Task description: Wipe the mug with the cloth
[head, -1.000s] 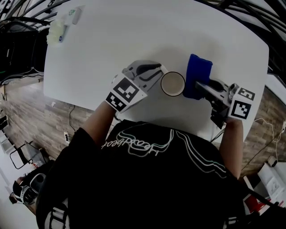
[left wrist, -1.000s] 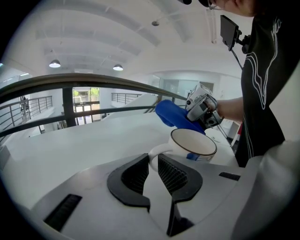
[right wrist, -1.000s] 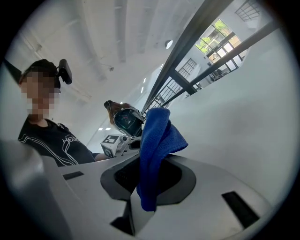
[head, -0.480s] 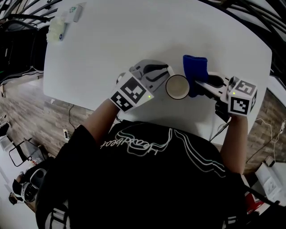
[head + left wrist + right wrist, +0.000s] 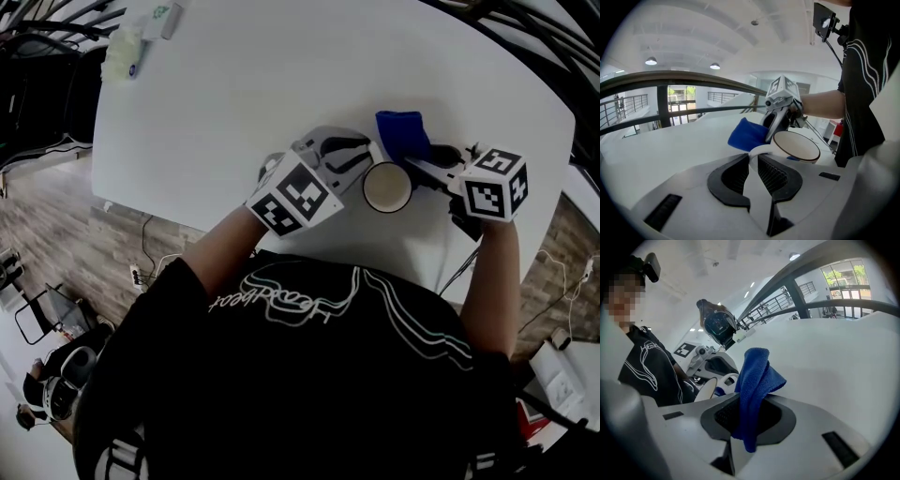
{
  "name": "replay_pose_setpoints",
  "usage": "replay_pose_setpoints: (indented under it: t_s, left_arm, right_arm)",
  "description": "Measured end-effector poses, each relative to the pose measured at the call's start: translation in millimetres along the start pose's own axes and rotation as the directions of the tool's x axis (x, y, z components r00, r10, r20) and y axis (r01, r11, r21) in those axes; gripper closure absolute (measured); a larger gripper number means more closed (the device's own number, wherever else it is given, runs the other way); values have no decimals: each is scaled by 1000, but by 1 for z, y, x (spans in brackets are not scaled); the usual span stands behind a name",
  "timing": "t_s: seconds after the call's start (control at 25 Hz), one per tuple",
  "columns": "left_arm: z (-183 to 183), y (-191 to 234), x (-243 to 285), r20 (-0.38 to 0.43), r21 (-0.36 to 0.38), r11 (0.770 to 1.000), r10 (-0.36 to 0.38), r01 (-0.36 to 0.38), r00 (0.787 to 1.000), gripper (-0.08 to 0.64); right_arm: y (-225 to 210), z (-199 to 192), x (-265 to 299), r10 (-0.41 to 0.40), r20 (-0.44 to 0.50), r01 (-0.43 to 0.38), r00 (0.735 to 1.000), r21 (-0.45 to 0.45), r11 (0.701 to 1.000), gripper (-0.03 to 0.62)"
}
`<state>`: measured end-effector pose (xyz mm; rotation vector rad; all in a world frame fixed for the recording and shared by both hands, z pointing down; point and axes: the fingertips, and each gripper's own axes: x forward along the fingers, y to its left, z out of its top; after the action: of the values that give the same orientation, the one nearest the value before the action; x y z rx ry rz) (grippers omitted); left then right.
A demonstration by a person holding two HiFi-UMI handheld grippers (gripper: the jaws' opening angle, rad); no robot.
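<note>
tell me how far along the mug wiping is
Both grasps look done: the left tongs are shut on the handle of the mug, and the right tongs are shut on the blue cloth. In hand: the cloth sits close beside the mug; contact can't be told. Left: the wiping itself, with nothing showing it has begun.

Your left gripper [image 5: 361, 157] points inward from an outstretched forearm, jaws closed on the handle of the mug [image 5: 387, 187]. Your right gripper [image 5: 422, 161] faces it at close quarters, forearm running straight back toward your side, jaws pinched on the cloth [image 5: 398, 131].
</note>
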<state>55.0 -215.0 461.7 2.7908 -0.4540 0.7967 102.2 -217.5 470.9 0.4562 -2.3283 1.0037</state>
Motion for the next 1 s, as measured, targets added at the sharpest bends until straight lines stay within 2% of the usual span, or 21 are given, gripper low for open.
replay_pose_setpoints:
  t_s: [0.2, 0.32, 0.4, 0.52, 0.72, 0.88, 1.0]
  left_arm:
    - [-2, 1, 0, 9, -5, 1000, -20, 20, 1000, 492]
    - [-1, 2, -3, 29, -17, 999, -51, 51, 998, 492]
    - [-5, 3, -7, 16, -25, 998, -50, 51, 999, 492]
    - [-8, 0, -19, 8, -58, 998, -24, 24, 1000, 492]
    - [-7, -12, -64, 37, -115, 990, 86, -81, 996, 492]
    - [8, -52, -105, 91, -179, 973, 162, -144, 983, 494]
    - [21, -102, -126, 129, -267, 952, 189, -149, 974, 518]
  right_arm:
    - [-9, -8, 13, -55, -69, 58, 996, 37, 998, 528]
    - [-12, -6, 11, -108, -34, 109, 994, 55, 992, 528]
    - [-13, -7, 1, -175, 11, 174, 985, 59, 983, 528]
    - [-12, -10, -24, -290, 111, 284, 950, 70, 956, 528]
    - [14, -8, -71, -407, 294, 387, 865, 124, 914, 528]
    - [77, -17, -105, -382, 425, 372, 821, 110, 922, 528]
    - [135, -42, -121, -322, 491, 314, 809, 102, 944, 528]
